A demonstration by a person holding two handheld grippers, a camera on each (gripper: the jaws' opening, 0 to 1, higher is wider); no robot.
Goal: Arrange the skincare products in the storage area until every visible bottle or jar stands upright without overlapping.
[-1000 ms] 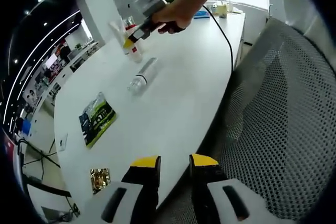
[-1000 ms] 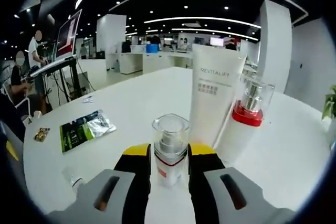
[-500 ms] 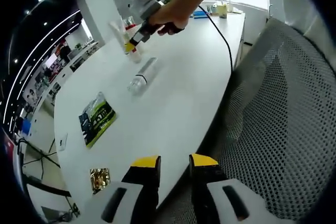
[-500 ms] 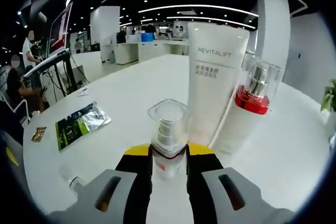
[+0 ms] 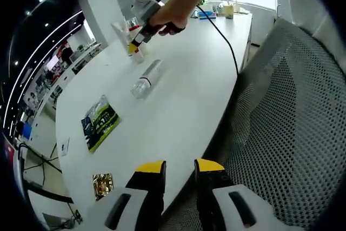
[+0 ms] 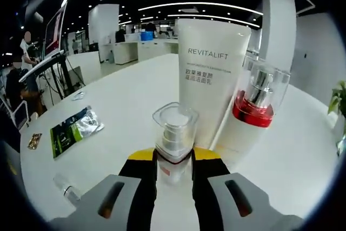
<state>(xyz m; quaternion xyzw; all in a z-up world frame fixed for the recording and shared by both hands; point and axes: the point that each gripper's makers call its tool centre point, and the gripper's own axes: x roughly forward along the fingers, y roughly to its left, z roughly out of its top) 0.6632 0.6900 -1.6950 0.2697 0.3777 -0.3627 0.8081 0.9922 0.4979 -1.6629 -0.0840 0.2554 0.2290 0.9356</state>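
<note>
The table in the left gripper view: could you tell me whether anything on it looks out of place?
Yes. A clear bottle lies on its side on the white table, apart from the upright tube and pump bottle where the right gripper holds a small bottle.

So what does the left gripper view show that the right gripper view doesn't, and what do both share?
Left gripper view alone: a mesh chair, a black cable, the person's hand, and the open left tongs.

Right gripper view alone: the REVITALIFT lettering on the white tube, and the right tongs shut on a small pump bottle.

Both: the white table, the green sachet, the clear bottle lying flat, and the gold packet.
</note>
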